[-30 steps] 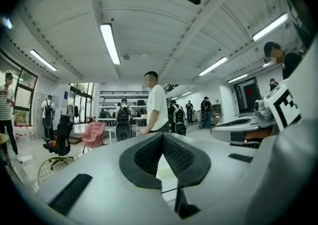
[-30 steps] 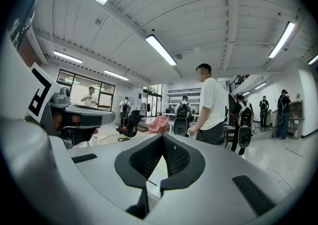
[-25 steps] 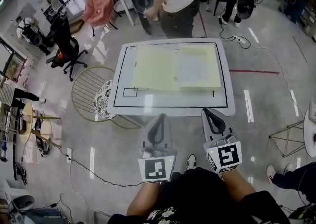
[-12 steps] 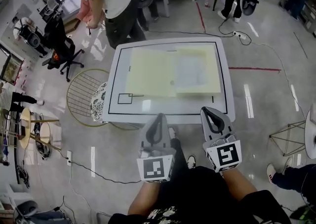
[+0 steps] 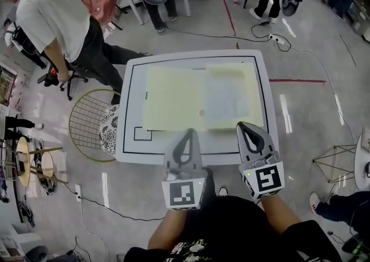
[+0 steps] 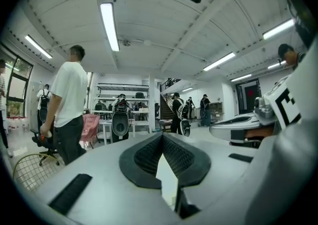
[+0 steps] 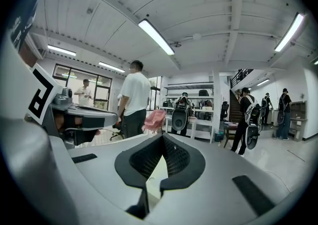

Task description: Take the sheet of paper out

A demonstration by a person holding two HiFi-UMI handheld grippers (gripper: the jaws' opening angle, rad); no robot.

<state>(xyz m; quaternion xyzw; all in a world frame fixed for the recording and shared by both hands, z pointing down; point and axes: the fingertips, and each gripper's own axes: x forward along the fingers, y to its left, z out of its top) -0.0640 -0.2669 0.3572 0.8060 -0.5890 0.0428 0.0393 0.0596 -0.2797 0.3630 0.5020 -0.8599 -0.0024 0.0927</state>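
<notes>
Approach step: L gripper (image 5: 188, 135) & R gripper (image 5: 246, 128) pressed together, empty, over table (image 5: 130, 110) near edge. Next: open 1, reach fwd to folder (image 5: 173, 96) just ahead, pinch sheet (image 5: 224, 96), prob. in R half.

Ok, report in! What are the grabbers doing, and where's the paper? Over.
Left gripper, right gripper both shut, empty, at table's near edge. Sheet of paper in open folder's right half, untouched. Nothing blocking it.

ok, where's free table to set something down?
The left strip of the table, between the yellow folder and the left rim, is widest. The near strip by the marked square is free too. Far and right margins are thin. The left gripper and right gripper crowd the near edge.
</notes>
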